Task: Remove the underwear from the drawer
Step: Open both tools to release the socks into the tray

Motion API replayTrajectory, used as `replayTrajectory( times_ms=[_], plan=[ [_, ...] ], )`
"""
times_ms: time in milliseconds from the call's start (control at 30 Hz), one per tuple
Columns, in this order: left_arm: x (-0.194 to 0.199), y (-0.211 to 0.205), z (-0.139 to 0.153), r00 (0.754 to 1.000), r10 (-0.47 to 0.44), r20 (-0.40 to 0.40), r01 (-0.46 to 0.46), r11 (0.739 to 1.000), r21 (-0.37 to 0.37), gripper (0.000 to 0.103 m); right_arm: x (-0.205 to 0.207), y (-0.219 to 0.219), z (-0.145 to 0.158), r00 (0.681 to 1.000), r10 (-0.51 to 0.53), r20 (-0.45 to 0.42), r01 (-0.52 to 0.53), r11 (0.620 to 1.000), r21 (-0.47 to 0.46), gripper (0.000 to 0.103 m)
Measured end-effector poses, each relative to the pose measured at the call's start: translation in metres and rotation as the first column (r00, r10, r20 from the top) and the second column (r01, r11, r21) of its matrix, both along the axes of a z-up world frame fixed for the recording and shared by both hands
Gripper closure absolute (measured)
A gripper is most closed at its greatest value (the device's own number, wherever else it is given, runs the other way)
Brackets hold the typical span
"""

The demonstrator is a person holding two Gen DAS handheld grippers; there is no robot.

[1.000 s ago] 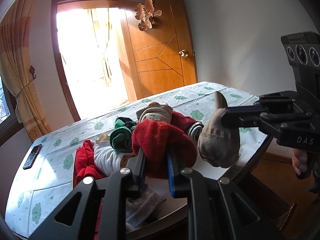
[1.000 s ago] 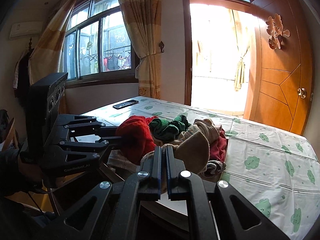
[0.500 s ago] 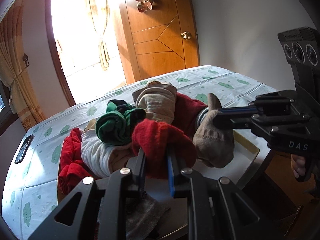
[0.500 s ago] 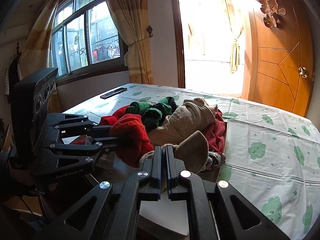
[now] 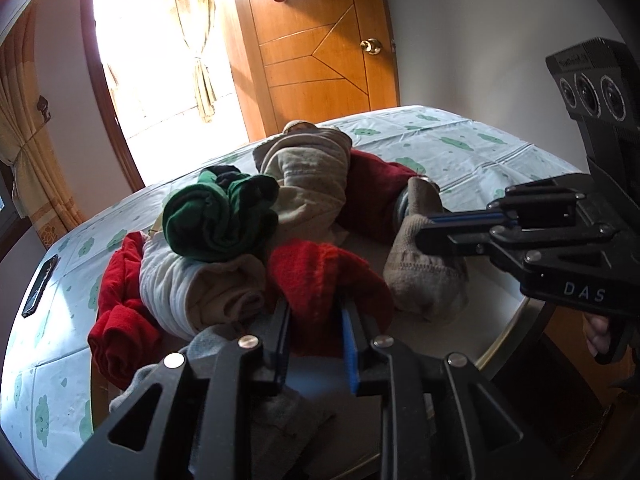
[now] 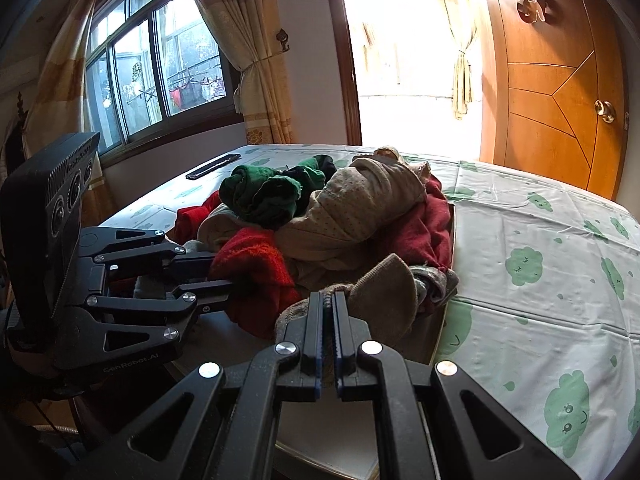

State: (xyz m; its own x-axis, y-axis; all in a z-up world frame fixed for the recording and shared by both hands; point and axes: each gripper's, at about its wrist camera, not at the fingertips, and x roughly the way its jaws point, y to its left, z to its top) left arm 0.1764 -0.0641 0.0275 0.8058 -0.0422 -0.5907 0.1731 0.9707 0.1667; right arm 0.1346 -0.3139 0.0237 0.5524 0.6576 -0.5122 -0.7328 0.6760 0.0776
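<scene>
Left gripper (image 5: 314, 330), jaws just easing apart, pinched one fuzzy bright-red knit underwear piece (image 5: 328, 280) at the open drawer's (image 5: 506, 344) front; right gripper (image 6: 328, 320) was clamped tight on one tan knit piece (image 6: 386, 292) beside it.

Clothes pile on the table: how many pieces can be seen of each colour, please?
Red: 3 (bright red piece, red piece at the left edge, dark red piece)
Green: 1 (green piece)
Beige or cream: 2 (dotted beige piece, cream roll)
Tan: 1 (tan piece)
Grey: 1 (grey piece)
Total: 8 that I can separate; folds may hide more.
</scene>
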Motion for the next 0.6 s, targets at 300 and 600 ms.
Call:
replayTrajectory(
  times_ms=[300, 600],
  plan=[
    [-0.018, 0.002, 0.012, 0.998, 0.010, 0.054, -0.009, 1.000, -0.023, 0.045, -0.003, -0.001, 0.000, 0.999, -0.032, 0.015, 0.032, 0.999, 0.000, 0.088],
    [-0.078, 0.014, 0.038, 0.981, 0.056, 0.184, -0.040, 0.995, -0.094, 0.025, -0.055, -0.021, 0.019, 0.985, -0.111, 0.132, 0.101, 0.992, 0.074, 0.033]
  ],
)
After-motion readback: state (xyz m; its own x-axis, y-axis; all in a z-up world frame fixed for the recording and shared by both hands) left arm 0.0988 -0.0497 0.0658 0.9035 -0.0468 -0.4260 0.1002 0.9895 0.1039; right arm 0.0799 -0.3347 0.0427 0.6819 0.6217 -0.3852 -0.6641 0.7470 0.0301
